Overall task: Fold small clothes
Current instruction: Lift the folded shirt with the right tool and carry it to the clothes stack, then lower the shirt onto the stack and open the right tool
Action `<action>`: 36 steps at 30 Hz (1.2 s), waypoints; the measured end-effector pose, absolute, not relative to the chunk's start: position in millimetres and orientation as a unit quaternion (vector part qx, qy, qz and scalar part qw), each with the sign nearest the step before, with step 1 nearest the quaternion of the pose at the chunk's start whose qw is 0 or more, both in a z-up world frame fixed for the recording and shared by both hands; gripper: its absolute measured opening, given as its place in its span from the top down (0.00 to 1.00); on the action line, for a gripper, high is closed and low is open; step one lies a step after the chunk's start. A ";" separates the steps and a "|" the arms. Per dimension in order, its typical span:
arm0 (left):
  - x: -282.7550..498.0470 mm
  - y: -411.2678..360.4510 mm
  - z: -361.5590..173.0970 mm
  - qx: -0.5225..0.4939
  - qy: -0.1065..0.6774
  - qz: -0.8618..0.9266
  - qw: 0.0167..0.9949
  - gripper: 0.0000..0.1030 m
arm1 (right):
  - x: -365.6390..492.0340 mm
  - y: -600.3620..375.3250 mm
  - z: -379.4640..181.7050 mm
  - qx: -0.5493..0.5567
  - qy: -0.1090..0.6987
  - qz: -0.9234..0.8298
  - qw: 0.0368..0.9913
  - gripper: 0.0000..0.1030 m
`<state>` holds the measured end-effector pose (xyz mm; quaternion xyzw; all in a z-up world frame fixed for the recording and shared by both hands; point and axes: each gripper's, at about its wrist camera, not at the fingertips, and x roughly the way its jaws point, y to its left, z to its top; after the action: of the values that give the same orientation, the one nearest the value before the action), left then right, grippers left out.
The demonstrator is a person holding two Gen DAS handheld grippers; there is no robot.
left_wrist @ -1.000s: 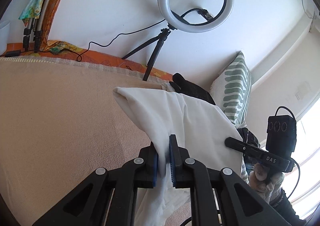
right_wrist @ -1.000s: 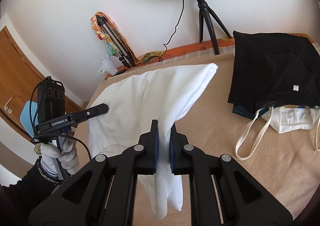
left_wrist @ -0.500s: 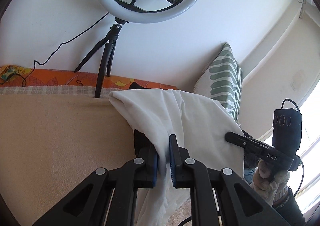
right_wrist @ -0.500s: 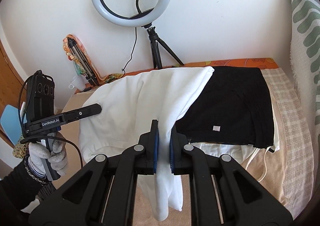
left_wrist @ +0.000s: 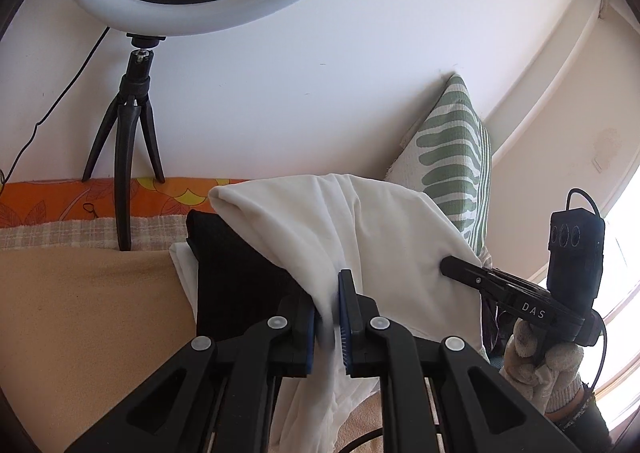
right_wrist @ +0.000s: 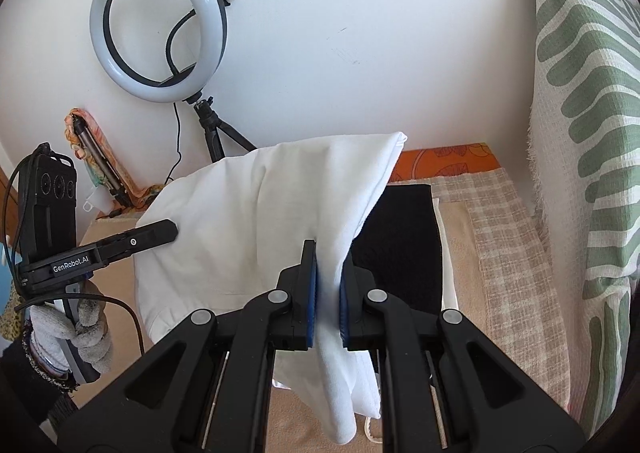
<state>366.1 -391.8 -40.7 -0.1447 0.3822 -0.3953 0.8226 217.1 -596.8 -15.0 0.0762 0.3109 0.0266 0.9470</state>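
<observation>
A white garment (left_wrist: 352, 229) (right_wrist: 260, 213) hangs folded in the air between both grippers, above a folded black garment (left_wrist: 236, 285) (right_wrist: 404, 245). My left gripper (left_wrist: 330, 293) is shut on one bunched end of the white cloth. At the other end my right gripper (right_wrist: 328, 265) is shut on it too, with cloth drooping below the jaws. In the left wrist view the right gripper (left_wrist: 452, 265) shows at the right, held by a gloved hand (left_wrist: 540, 365). The right wrist view has the left gripper (right_wrist: 168, 231) at the left. The black garment lies on a white piece on the beige blanket (left_wrist: 80, 325).
A ring light on a small black tripod (left_wrist: 128, 157) (right_wrist: 208, 125) stands at the wall behind the blanket. A green-and-white patterned cushion (left_wrist: 456, 157) (right_wrist: 584, 133) leans at the right. Checked cloth (right_wrist: 504, 237) and an orange patterned strip (left_wrist: 48, 201) border the blanket.
Both grippers have carried the white garment to the right, from over bare blanket to above the black folded garment beside the cushion. Both stayed shut on the cloth.
</observation>
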 end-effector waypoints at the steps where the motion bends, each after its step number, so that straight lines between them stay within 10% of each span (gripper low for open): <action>1: 368.4 -395.9 -41.8 -0.141 0.383 -0.394 0.824 0.93 | 220.4 -600.3 -15.1 0.074 0.311 0.025 0.947 0.90; 16: 372.0 -411.6 -51.3 -0.062 0.370 -0.337 0.864 0.83 | 258.2 -632.1 -46.8 0.050 0.338 -0.054 0.938 0.90; 27: 343.3 -403.1 -27.0 -0.031 0.343 -0.349 0.872 0.45 | 231.1 -632.3 -16.1 0.067 0.298 -0.076 0.949 0.52; 36: 309.5 -392.8 -16.1 -0.019 0.337 -0.354 0.872 0.40 | 196.0 -608.7 -1.1 0.051 0.281 -0.086 0.954 0.39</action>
<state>309.5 -392.8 -16.1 -0.0191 0.3370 -0.3543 0.8721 196.0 -608.7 -1.1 0.0512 0.2812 -0.0863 0.9544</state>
